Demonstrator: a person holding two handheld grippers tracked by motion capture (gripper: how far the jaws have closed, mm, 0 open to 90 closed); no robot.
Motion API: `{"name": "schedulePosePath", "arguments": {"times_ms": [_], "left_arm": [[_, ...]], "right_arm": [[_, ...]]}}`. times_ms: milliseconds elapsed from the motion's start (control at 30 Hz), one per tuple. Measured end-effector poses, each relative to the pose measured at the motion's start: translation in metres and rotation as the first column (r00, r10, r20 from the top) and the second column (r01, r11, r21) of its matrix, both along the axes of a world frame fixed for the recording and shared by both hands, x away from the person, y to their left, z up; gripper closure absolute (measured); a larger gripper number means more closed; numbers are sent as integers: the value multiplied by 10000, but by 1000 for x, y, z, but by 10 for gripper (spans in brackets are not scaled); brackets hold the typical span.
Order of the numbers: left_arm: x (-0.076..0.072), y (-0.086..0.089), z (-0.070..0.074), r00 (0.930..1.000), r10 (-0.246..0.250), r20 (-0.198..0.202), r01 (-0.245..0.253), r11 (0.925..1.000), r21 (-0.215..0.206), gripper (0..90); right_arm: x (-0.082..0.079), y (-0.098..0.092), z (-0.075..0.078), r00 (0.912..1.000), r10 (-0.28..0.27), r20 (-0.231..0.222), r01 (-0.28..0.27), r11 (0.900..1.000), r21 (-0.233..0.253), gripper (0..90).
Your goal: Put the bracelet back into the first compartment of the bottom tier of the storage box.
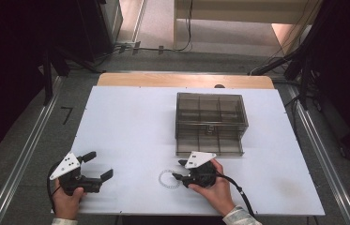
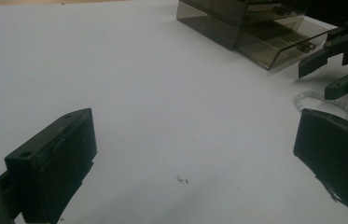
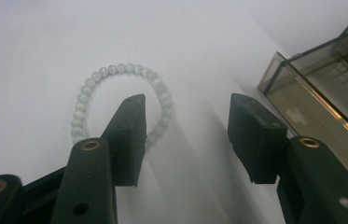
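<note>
A bracelet of pale white beads (image 1: pixel 160 179) lies flat on the white table (image 1: pixel 130 126), near the front edge. My right gripper (image 1: pixel 178 169) stands open at the bracelet's right side. In the right gripper view one jaw is over the inside of the bracelet (image 3: pixel 115 69) and the ring's near side lies between the two jaws of my right gripper (image 3: pixel 188 112). My left gripper (image 1: pixel 98 165) is open and holds nothing at the front left of the table. In the left gripper view my left gripper (image 2: pixel 195 154) faces bare table, with the bracelet (image 2: pixel 308 94) farther off.
A smoky transparent box (image 1: pixel 210 115) with inner compartments stands at the middle right of the table, its front drawer pulled out toward the right gripper. The same box (image 3: pixel 321 93) is close on the right in the right gripper view. Metal rails run along both sides of the table.
</note>
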State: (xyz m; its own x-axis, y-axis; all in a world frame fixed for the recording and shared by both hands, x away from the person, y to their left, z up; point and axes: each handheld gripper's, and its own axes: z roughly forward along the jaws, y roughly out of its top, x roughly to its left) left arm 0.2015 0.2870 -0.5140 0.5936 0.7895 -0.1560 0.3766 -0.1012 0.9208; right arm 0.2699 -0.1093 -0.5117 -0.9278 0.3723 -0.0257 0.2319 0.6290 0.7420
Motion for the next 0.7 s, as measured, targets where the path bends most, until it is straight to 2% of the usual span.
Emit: {"name": "schedulePosePath", "arguments": {"times_ms": [100, 233, 467, 600, 700], "left_arm": [[0, 0, 0, 10000, 4, 5, -4, 10000, -1, 0], [0, 0, 0, 10000, 2, 5, -2, 10000, -1, 0], [0, 0, 0, 10000, -2, 0, 2, 10000, 1, 0], [0, 0, 0, 10000, 14, -7, -14, 10000, 25, 0], [0, 0, 0, 10000, 23, -14, -23, 10000, 22, 0]], "right_arm": [[0, 3, 0, 9999, 134, -9, -134, 9999, -75, 539], [0, 6, -1, 9996, 271, -32, -271, 9995, -162, 557], [0, 7, -1, 9995, 304, -22, -304, 9992, -246, 652], [0, 7, -1, 9996, 261, -89, -263, 9994, -244, 674], [-1, 8, -1, 9995, 324, 54, -323, 9991, -288, 709]]}}
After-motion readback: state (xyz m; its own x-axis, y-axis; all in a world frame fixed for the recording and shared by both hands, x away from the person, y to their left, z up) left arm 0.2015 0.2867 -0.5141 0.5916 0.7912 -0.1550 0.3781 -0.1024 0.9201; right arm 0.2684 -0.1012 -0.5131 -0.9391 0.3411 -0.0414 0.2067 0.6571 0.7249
